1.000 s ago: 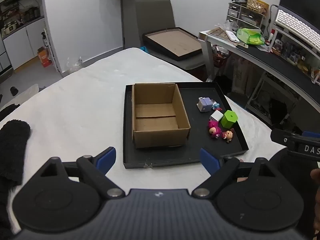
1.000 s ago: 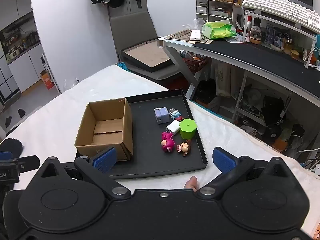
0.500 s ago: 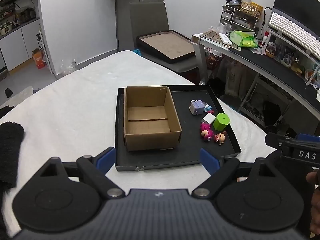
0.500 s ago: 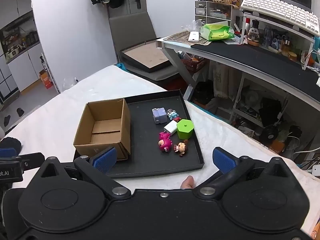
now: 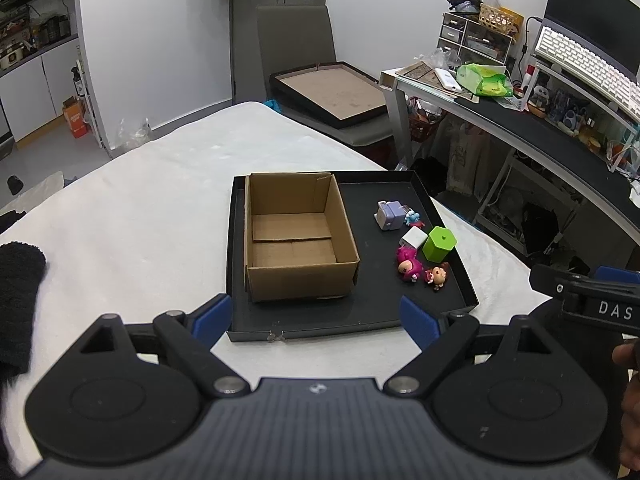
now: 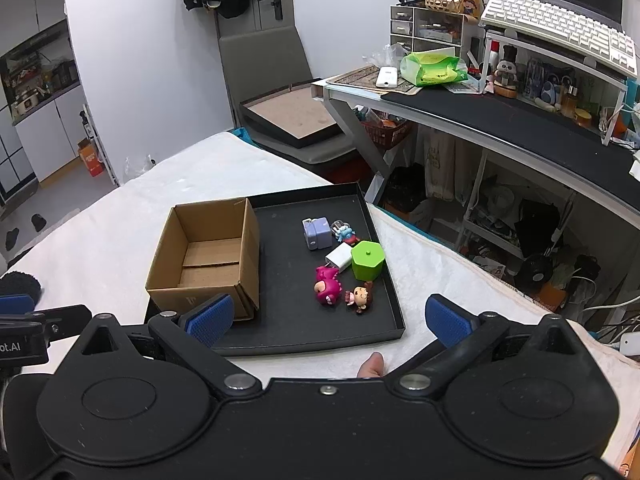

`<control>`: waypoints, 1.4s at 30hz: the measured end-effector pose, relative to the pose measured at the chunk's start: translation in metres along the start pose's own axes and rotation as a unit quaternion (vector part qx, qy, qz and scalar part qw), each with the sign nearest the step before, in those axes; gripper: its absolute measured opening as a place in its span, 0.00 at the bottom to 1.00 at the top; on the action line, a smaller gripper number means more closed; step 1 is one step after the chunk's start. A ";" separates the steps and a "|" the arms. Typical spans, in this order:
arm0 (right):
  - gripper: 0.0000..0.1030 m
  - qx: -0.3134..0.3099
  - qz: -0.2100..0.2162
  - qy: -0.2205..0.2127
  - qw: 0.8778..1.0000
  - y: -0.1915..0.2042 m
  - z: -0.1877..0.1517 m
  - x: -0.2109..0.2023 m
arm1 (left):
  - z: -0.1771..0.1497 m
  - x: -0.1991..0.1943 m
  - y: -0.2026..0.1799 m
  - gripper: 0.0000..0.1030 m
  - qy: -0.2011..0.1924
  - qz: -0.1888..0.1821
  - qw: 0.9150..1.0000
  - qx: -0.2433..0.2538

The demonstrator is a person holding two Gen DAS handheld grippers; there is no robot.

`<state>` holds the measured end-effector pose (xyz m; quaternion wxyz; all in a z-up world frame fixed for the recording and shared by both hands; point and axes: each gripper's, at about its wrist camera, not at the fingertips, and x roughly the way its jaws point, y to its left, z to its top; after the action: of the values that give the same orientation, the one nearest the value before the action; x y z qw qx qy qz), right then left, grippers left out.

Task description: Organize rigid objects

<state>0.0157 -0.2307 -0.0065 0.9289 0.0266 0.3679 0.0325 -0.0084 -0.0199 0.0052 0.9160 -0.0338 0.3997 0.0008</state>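
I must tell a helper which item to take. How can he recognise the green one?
Find the black tray on the white bed, with the cardboard box on its left side. Among the small toys to its right stands the green hexagonal container, the only green, flat-topped piece.

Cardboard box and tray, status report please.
Left tool, right tool open, empty. Cardboard box empty; six small items loose on black tray. Nothing in the way.
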 end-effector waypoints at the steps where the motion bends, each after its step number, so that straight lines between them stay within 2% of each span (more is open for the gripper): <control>1: 1.00 0.000 0.000 -0.001 1.000 0.000 0.000 -0.001 | 0.000 -0.001 0.000 0.87 -0.002 -0.001 1.000 0.000; 42: 1.00 0.001 -0.007 -0.016 1.000 -0.004 -0.002 -0.006 | 0.000 -0.008 0.008 0.87 -0.013 0.008 1.000 0.007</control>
<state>0.0106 -0.2356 -0.0044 0.9347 0.0257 0.3537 0.0256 -0.0142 -0.0120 0.0104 0.9212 -0.0243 0.3883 0.0054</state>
